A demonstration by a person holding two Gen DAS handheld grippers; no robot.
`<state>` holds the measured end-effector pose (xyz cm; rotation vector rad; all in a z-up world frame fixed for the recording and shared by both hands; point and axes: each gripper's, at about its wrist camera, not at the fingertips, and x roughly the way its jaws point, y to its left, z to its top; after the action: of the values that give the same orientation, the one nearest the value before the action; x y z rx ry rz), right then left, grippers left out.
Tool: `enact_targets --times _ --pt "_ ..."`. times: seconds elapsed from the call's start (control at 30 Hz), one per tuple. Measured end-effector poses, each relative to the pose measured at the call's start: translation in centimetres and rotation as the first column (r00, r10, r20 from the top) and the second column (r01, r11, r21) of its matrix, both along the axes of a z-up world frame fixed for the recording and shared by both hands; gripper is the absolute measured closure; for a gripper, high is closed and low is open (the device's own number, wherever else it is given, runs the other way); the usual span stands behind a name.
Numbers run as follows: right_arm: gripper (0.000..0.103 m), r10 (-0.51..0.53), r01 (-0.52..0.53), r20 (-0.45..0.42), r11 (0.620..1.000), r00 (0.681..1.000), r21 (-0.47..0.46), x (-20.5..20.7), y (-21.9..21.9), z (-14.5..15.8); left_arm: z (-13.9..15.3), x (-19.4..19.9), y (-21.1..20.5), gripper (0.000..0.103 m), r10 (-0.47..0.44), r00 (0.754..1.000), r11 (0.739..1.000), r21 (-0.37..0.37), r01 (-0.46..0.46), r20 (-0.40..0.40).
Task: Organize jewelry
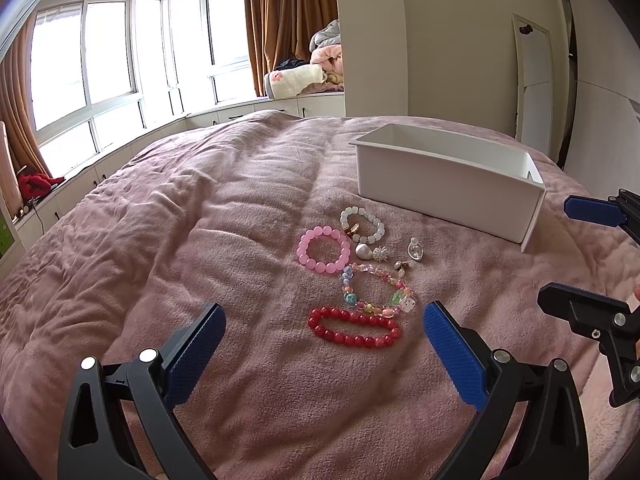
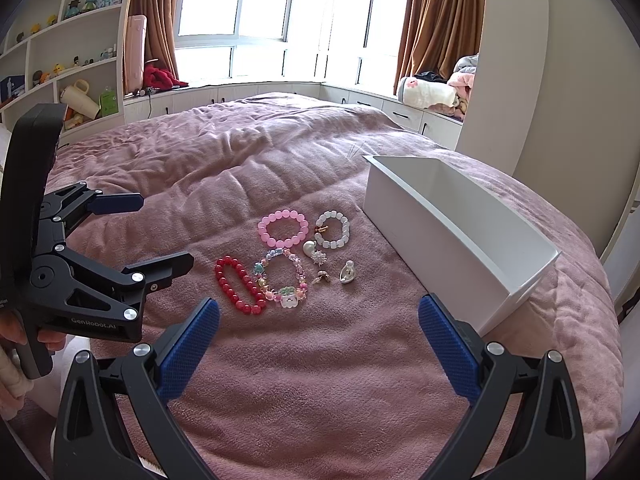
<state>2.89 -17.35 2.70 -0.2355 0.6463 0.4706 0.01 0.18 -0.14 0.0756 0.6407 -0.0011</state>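
Observation:
On the pink bedspread lies a cluster of jewelry: a red bead bracelet, a pink bead bracelet, a white bead bracelet, a multicoloured charm bracelet, plus small earrings and a pearl piece. Behind and to the right stands an empty white box. My left gripper is open, hovering just short of the red bracelet. My right gripper is open, hovering in front of the cluster. Both hold nothing.
The pink bedspread stretches wide to the left and toward me. Windows with brown curtains and a window seat with folded blankets lie beyond the bed. Shelves with toys stand far left in the right wrist view.

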Motion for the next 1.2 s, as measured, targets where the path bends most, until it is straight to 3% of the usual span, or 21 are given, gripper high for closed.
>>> enact_targets --times 0.57,0.8,0.93,1.07,1.2 --pt "0.006 0.017 -0.017 -0.05 1.0 0.999 0.005 4.9 2.4 -0.8 -2.0 1.9 0.9 0.003 0.043 0.998 0.999 0.013 -0.043 -0.047" --pt "0.028 0.012 -0.01 -0.133 1.0 0.991 0.016 8.8 3.3 -3.1 -3.3 3.9 1.7 0.003 0.063 0.995 0.998 -0.003 -0.063 -0.083" --pt "0.032 -0.005 0.006 -0.161 1.0 0.987 0.008 11.1 3.4 -4.4 -4.0 5.1 2.2 0.003 0.054 0.994 0.998 -0.034 -0.057 -0.093" --pt "0.041 -0.013 0.011 -0.172 1.0 0.985 -0.013 13.2 3.6 -5.7 -5.2 6.3 2.1 0.004 0.042 0.991 0.999 -0.005 -0.043 -0.125" --pt "0.048 -0.033 0.029 -0.195 0.999 0.98 -0.023 15.3 3.4 -7.3 -6.5 7.0 2.5 0.01 0.032 0.986 0.999 -0.017 -0.035 -0.161"
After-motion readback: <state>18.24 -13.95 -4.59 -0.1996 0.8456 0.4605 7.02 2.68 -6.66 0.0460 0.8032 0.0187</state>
